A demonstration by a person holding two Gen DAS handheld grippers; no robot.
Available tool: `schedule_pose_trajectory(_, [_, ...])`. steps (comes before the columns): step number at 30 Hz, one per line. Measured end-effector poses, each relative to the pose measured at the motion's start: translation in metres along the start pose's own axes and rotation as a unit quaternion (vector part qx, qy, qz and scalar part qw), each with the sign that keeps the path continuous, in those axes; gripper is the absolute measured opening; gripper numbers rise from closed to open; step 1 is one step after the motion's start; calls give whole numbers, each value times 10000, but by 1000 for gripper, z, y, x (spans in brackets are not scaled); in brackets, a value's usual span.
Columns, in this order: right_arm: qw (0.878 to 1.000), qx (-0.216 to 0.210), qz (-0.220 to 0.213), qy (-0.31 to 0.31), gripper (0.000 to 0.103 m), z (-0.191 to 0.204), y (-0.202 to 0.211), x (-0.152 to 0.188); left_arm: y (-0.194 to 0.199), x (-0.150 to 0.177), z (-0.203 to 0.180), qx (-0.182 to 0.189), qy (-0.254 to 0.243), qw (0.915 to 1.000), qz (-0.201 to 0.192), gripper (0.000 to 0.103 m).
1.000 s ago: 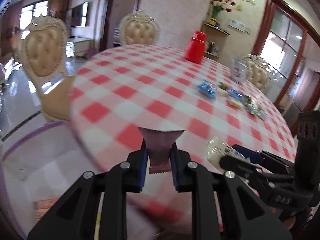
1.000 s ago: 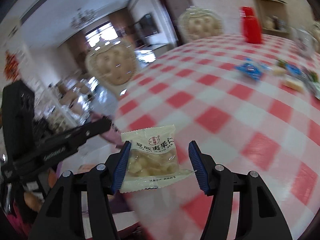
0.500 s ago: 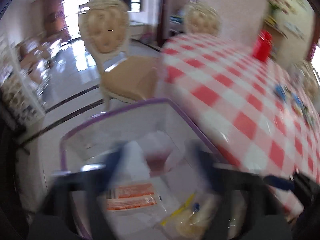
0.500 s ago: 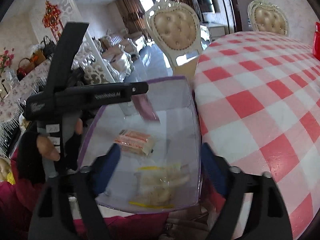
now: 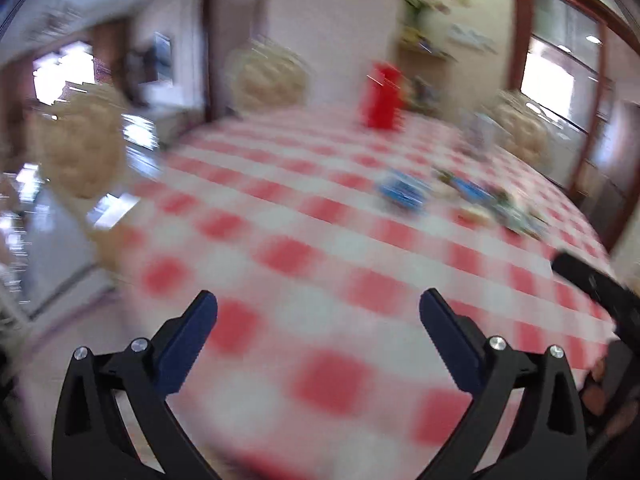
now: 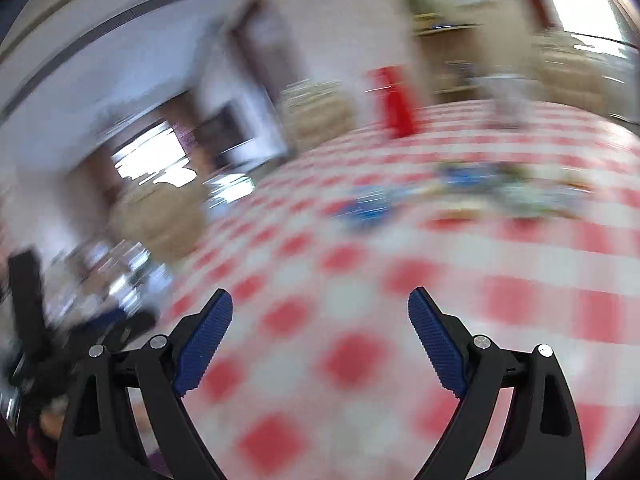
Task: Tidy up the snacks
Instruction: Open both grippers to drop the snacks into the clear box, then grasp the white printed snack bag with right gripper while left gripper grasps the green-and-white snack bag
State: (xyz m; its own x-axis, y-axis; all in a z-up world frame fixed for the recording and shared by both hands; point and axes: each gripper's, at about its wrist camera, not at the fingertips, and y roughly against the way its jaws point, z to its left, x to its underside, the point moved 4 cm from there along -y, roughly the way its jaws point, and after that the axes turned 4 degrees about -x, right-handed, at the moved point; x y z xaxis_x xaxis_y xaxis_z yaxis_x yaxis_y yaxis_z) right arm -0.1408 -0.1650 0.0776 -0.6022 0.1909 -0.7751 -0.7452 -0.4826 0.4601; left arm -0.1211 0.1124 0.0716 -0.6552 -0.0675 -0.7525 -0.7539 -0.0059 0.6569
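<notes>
Both views are blurred by motion. My left gripper is open and empty above the near part of the red-and-white checked table. My right gripper is open and empty over the same table. Several small snack packets lie in a loose row at the far right of the table: a blue packet and others beside it. They also show in the right wrist view, a blue packet and more to its right. The clear bin is out of view.
A red bottle stands at the far side of the table, also in the right wrist view. Cream padded chairs stand around the table. The other gripper's black body shows at the right edge and at the left.
Both grippers let go of their snack packets over the clear bin beside the table, opened, and swung back up toward the table. The bin has left both views.
</notes>
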Motion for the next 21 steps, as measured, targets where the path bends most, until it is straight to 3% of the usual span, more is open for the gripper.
schedule_pose_trajectory(3, [9939,904,-379,-510,87,-83,19,-13,-43,-5,-55,492,-144,9979,388,101])
schedule_pose_trajectory(5, [9875,1317,-374,-785,87,-125,23,-17,-73,-11,-92,745,-161,9955,560,101])
schedule_pose_trajectory(9, [9726,1851,-292,-1378,87,-196,20,-26,-126,-33,-147,831,-118,9951,524,101])
schedule_pose_trajectory(14, [9590,2297,-12,-1662,87,-239,-20,-45,-187,-69,-195,768,161,9959,454,101])
schedule_pose_trajectory(18, [9536,2304,92,-1937,87,-265,-63,-70,-213,-90,-200,798,676,9940,310,101])
schedule_pose_trajectory(21, [9520,2428,123,-1862,86,-270,-89,-90,-229,-94,-196,826,776,9930,346,101])
